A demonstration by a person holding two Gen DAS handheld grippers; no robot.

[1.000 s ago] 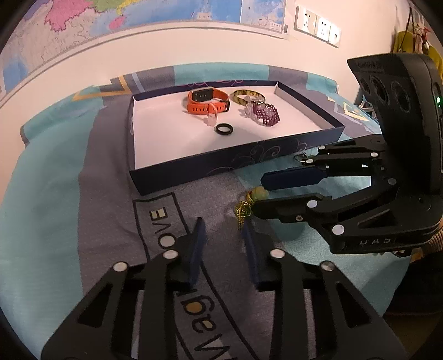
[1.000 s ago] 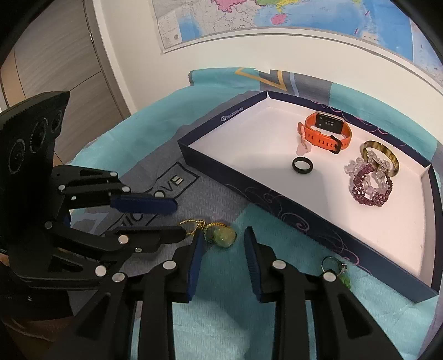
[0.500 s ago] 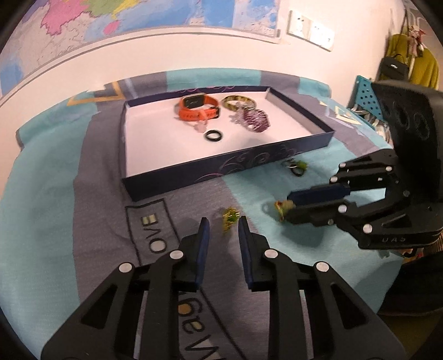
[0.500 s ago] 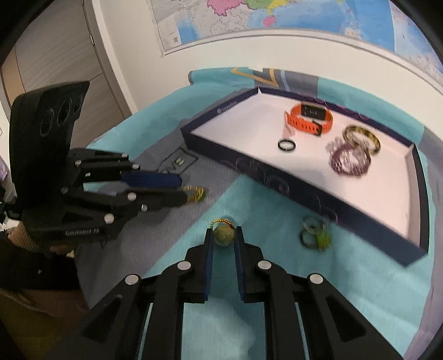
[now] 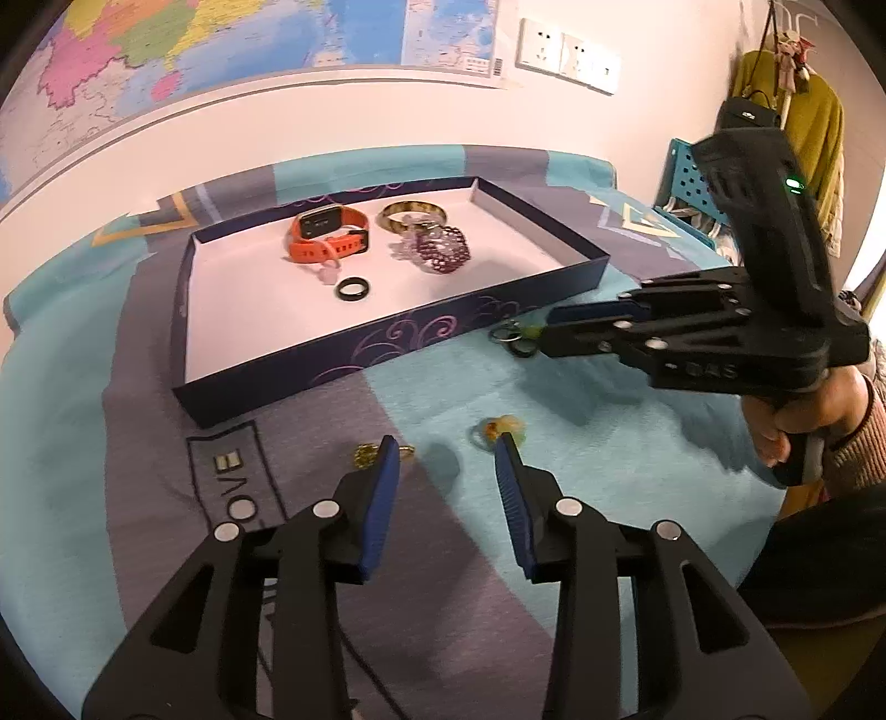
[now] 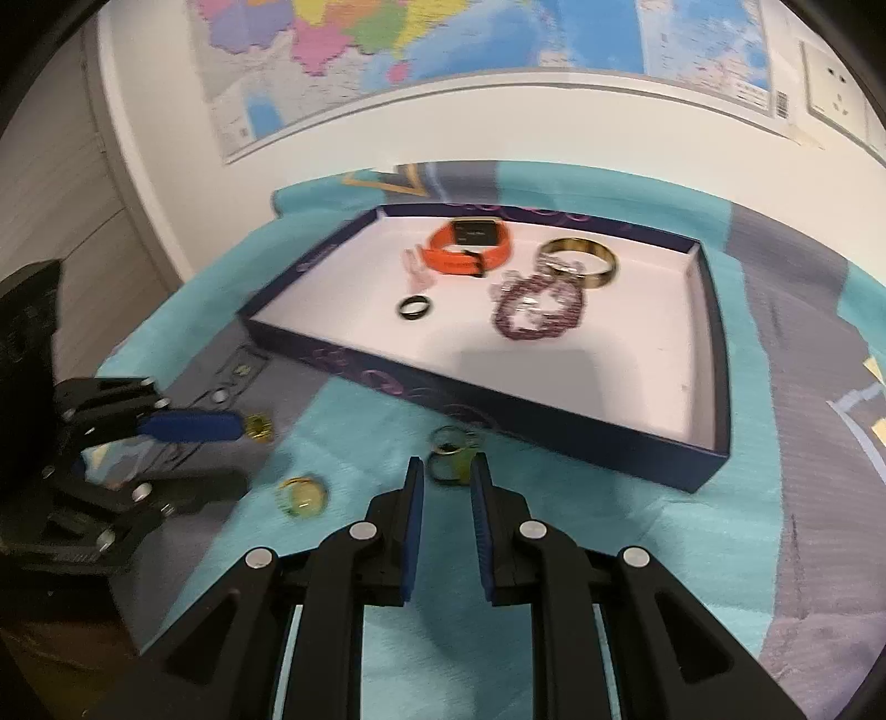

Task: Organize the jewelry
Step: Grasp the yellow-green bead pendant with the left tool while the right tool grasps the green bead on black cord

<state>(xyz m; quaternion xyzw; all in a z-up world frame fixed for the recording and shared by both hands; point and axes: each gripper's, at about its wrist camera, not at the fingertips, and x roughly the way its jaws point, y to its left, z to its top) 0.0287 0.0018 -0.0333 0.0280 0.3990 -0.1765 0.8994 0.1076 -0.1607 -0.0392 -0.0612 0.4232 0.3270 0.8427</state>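
Note:
A dark blue tray (image 5: 387, 338) (image 6: 714, 354) holds an orange watch (image 5: 326, 235) (image 6: 470, 246), a gold bangle (image 5: 412, 213) (image 6: 578, 260), a purple bead bracelet (image 5: 443, 252) (image 6: 537, 307) and a black ring (image 5: 353, 289) (image 6: 415, 307). On the cloth lie a gold ornament (image 5: 368, 455) (image 6: 257, 427), a green-stone ring (image 5: 498, 429) (image 6: 302, 495) and a ring with green piece (image 5: 515, 338) (image 6: 454, 454). My left gripper (image 5: 446, 459) is open, between ornament and green-stone ring. My right gripper (image 6: 446, 471) (image 5: 545, 338) is open and empty, its tips by the ring with green piece.
A teal and grey patterned cloth (image 5: 554, 387) covers the table. A wall with a map (image 5: 221, 50) and sockets (image 5: 570, 55) stands behind. Clothes (image 5: 797, 127) hang at the far right.
My right gripper let the green-stone ring go onto the cloth and moved right to the ring beside the tray. My left gripper opened wider.

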